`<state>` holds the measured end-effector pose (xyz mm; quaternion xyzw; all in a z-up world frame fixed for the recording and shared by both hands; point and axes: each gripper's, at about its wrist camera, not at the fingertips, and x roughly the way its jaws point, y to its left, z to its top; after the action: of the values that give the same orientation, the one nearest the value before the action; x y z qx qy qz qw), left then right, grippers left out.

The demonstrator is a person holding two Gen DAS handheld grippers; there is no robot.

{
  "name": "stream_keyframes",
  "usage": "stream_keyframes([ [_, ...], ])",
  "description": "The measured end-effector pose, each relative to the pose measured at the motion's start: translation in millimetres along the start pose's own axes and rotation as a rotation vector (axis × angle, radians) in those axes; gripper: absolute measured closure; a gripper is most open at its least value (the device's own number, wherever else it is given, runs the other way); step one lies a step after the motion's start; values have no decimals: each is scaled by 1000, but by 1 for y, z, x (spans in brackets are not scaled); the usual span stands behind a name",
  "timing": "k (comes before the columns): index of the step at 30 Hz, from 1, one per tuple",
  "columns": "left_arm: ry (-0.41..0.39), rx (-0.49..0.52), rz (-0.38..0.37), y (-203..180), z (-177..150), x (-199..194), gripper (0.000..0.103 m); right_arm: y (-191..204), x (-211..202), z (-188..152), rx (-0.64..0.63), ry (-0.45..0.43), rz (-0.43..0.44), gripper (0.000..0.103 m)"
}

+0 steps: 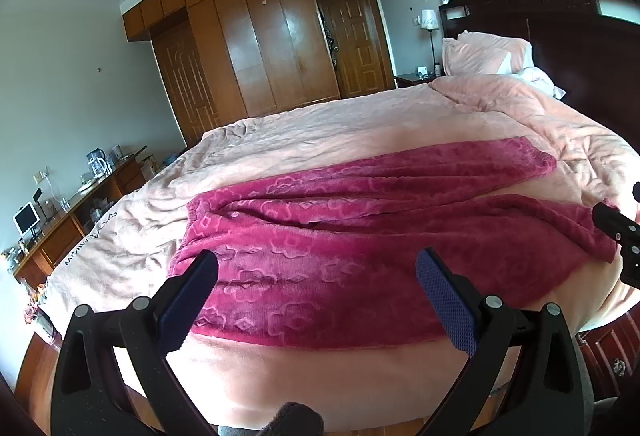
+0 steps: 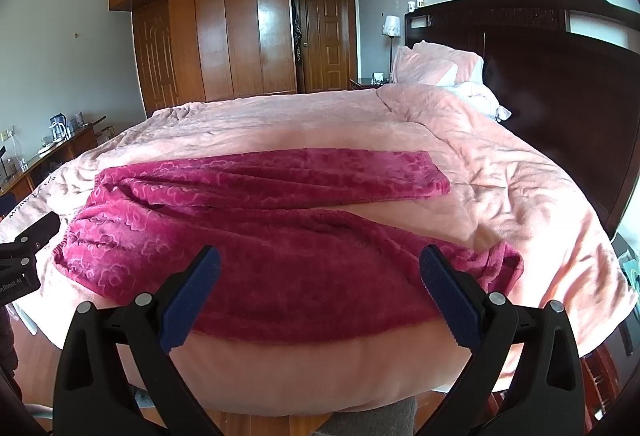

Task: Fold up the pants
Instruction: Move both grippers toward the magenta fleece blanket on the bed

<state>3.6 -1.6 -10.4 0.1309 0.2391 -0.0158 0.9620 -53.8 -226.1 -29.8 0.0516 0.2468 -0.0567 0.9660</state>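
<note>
While magenta embossed fleece pants [image 1: 360, 236] lie spread near bed's [image 1: 280, 376] front edge, left claw [image 1: 316, 300] released above waist end, right claw [image 2: 320, 296] released above near leg, both angled down.

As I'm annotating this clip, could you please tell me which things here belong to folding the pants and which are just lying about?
Part of the job:
- pants, spread flat on the bed
- left gripper, open
- right gripper, open

Just lying about:
- pillow
- lamp
- kettle
- wardrobe
</note>
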Motion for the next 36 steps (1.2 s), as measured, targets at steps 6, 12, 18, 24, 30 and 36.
stream_keyframes([
  [6,12,-4,5,0,0,4,5,-1,3,-1,5,7,0,2],
  [12,22,-14,6,1,-2,5,5,-2,4,-1,8,10,0,2],
  [18,29,-22,4,2,-2,8,5,-4,7,-2,17,22,-4,2],
  [24,46,-26,8,3,-4,12,5,-10,10,-2,33,30,-13,2],
  [30,54,-25,7,2,-6,14,5,-17,14,-1,52,39,-17,2],
  [36,59,-29,4,3,-6,16,5,-22,15,1,56,38,-22,2],
])
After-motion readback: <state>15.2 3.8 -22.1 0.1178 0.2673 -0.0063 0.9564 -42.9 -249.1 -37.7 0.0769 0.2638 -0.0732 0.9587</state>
